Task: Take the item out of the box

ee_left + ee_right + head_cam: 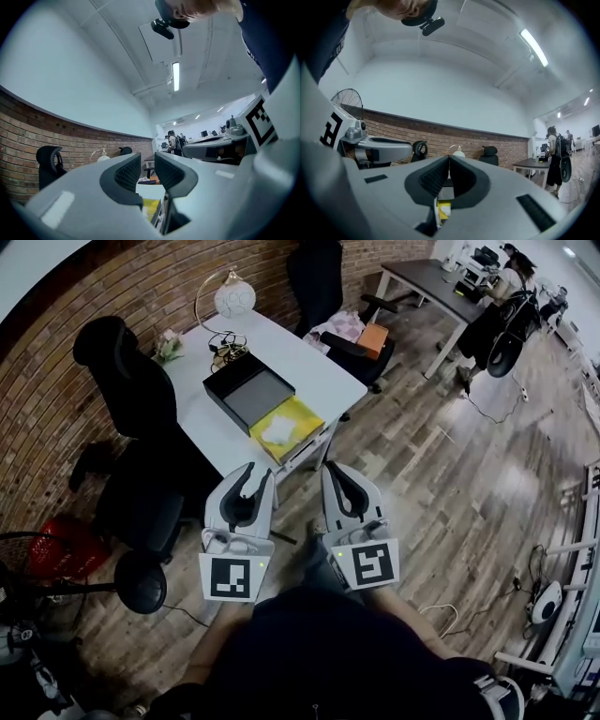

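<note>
A black box (248, 390) lies open on the white table (319, 371), showing a grey inside. A flat yellow item (286, 427) with a white patch rests just in front of it, at the table's near edge. Both grippers hang in the air short of the table, close to my body. The left gripper (255, 474) is open with nothing between its fingers; in the left gripper view (147, 171) the yellow item (151, 206) shows through the gap. The right gripper (335, 471) is shut on nothing, its tips meeting in the right gripper view (449, 164).
A white desk lamp (232, 298) and cables stand at the table's far end. Black office chairs (127, 371) flank the table on the left and behind it. A red basket (61, 549) and a fan sit on the floor at left. A second desk (431, 282) and a person are at the back right.
</note>
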`<state>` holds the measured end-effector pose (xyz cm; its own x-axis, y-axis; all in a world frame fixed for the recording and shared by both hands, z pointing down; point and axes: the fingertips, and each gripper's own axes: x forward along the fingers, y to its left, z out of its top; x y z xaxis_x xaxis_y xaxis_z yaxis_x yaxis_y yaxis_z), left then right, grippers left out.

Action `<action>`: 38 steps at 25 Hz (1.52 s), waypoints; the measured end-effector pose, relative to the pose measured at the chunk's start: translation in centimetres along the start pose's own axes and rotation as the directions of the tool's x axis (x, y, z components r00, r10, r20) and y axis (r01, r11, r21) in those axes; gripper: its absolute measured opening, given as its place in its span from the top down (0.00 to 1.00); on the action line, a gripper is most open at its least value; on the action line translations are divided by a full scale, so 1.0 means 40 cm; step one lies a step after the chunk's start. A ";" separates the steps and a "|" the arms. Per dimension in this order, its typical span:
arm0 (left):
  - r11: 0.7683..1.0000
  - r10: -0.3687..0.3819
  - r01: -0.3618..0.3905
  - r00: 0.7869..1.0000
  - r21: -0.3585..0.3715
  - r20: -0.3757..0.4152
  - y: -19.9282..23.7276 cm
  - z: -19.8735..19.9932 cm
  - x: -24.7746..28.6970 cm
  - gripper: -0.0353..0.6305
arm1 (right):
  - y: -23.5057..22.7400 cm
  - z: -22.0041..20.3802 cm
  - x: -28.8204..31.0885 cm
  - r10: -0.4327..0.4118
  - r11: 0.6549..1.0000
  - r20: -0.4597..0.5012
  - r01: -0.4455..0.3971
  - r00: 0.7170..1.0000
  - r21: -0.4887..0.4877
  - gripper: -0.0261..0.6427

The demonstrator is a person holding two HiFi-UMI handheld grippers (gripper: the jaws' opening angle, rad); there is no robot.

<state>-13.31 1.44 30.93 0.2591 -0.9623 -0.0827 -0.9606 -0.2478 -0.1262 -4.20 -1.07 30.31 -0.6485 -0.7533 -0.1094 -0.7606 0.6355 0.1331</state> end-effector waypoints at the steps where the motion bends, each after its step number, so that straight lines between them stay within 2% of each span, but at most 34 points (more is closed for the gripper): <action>1: 1.000 0.007 -0.007 1.000 -0.004 -0.005 0.008 -0.001 0.030 0.80 | -0.023 -0.002 0.026 0.005 1.000 -0.005 -0.005 1.000 -0.005 0.94; 6: 0.999 0.041 -0.041 0.999 0.006 -0.011 0.037 0.002 0.175 0.80 | -0.139 -0.009 0.149 0.024 1.000 -0.043 -0.024 0.999 0.011 0.94; 10: 0.997 0.082 -0.082 0.996 0.005 -0.018 0.056 -0.004 0.281 0.80 | -0.215 -0.030 0.233 0.086 0.996 -0.014 -0.086 0.996 0.010 0.94; 19: 0.983 0.180 -0.179 0.983 0.029 -0.030 0.110 -0.024 0.457 0.80 | -0.341 -0.076 0.403 0.188 0.982 -0.013 -0.188 0.982 0.027 0.94; 30: 0.974 0.224 -0.222 0.971 0.031 -0.086 0.141 -0.084 0.514 0.80 | -0.374 -0.146 0.470 0.238 0.969 -0.026 -0.236 0.971 0.070 0.94; 38: 0.985 0.174 -0.171 0.978 0.033 -0.113 0.149 -0.107 0.510 0.80 | -0.346 -0.169 0.471 0.217 0.974 -0.042 -0.214 0.975 0.070 0.94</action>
<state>-14.18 -20.14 32.73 0.0752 -0.9971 0.0091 -0.9868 -0.0758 -0.1428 -5.67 -25.21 33.05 -0.7965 -0.6036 -0.0368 -0.6043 0.7923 0.0845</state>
